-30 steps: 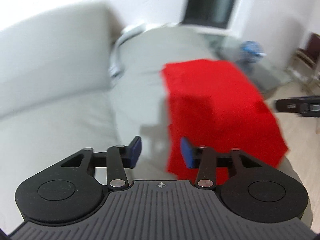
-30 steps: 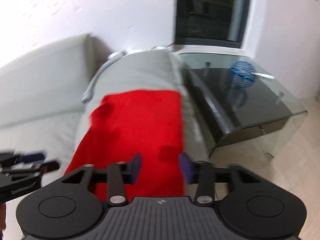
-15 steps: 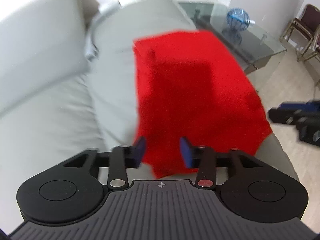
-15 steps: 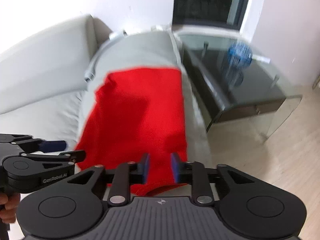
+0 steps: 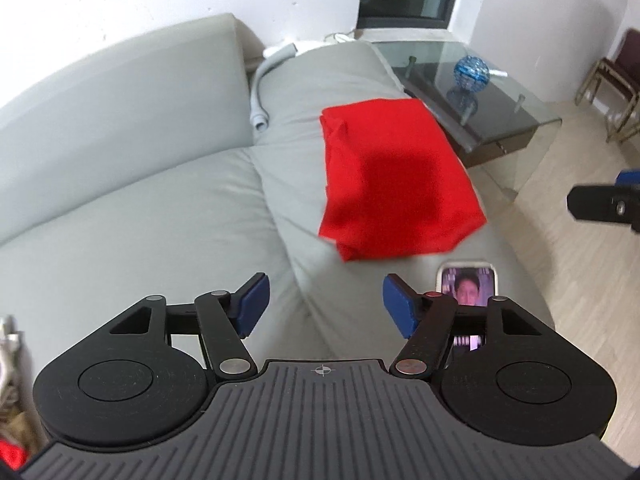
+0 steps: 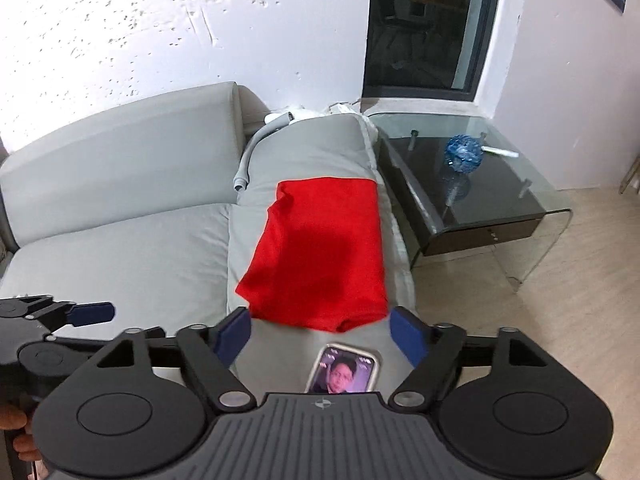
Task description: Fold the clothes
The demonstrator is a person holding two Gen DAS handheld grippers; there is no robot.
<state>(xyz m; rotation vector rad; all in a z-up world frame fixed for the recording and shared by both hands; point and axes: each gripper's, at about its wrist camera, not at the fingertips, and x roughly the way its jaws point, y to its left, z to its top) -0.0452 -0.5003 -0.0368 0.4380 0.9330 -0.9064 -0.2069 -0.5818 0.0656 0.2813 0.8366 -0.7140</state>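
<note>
Folded red cloth garment (image 5: 394, 178), a rough rectangle, lies flat on the grey upholstered sofa chaise (image 5: 312, 80). Its long axis runs along the chaise, away from both cameras.

Left tongs (image 5: 324, 308): jaws have just been opening, now wide, nothing between them. The garment is ahead of these tongs and a little to their right, well clear of the tips. Right tongs (image 6: 320, 334): jaws likewise just opened, wide apart and empty; the garment's near edge sits directly ahead, framed between the blue pads.

A phone with a lit screen (image 6: 344, 370) rests on the chaise just on the near side of the garment. A glass side surface (image 6: 520, 184) stands beside the chaise, past the garment's right edge.

Judgement: the right tongs are nearer and better lined up with the garment. The fold looks finished, or close to it.
</note>
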